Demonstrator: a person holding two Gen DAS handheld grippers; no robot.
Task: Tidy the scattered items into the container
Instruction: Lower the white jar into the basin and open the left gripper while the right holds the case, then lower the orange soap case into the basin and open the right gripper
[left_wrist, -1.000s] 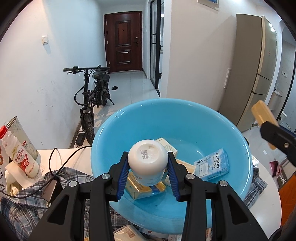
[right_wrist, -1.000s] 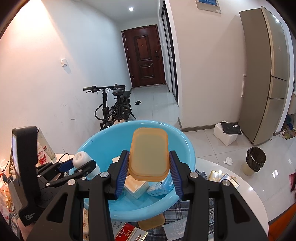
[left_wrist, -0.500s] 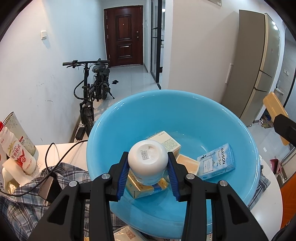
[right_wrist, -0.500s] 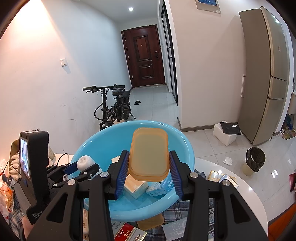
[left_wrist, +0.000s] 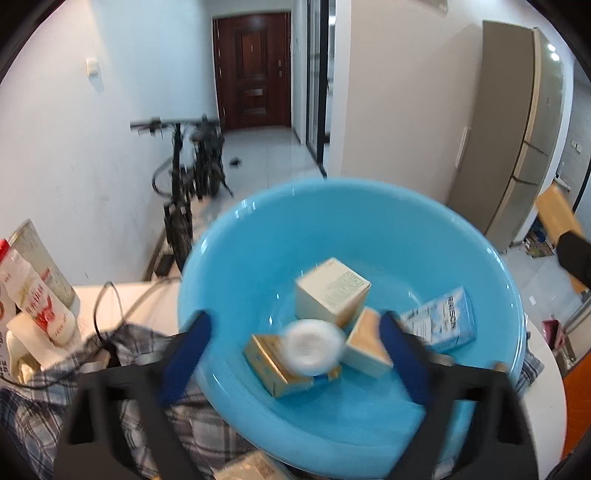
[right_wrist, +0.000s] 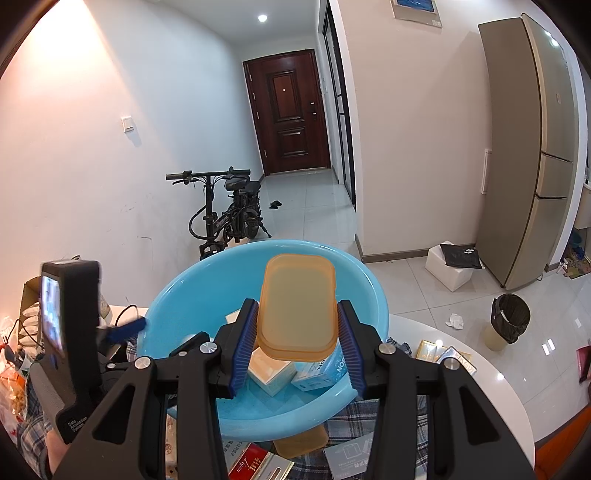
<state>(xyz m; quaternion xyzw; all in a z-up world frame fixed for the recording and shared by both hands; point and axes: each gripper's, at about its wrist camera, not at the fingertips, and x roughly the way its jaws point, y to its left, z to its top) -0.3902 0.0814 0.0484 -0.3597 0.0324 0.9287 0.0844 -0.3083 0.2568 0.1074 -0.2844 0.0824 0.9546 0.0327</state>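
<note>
- The left gripper (left_wrist: 291, 349) is hovering over the light blue basin (left_wrist: 369, 206), pointing down into it
- Its fingers (left_wrist: 184, 350) have just been opening and are now standing wide apart, with nothing pressed between the blue pads
- The white jar (left_wrist: 314, 347) is showing blurred between the spread fingers, clear of both pads, over the yellow-and-blue carton (left_wrist: 271, 369) lying in the basin
- Whether the jar is already resting on that carton cannot be told from the blur
- A cream carton (left_wrist: 332, 291), a smaller tan-topped box (left_wrist: 365, 349) and a pale blue box (left_wrist: 443, 319) are lying in the basin beside the jar
- The right gripper (right_wrist: 297, 341) is holding its fingers (right_wrist: 245, 343) partly closed on an orange plastic lid (right_wrist: 297, 306), gripping it by its two long edges
- The lid is standing upright above the near rim of the basin (right_wrist: 177, 291), in front of the boxes inside
- The basin is sitting on a plaid cloth (left_wrist: 44, 406) spread over the white tabletop (right_wrist: 480, 373)
- Flat packets and a red box (right_wrist: 251, 465) are lying scattered on the cloth below the basin
- A drink bottle (left_wrist: 40, 302) is standing on the tabletop at the far left
</note>
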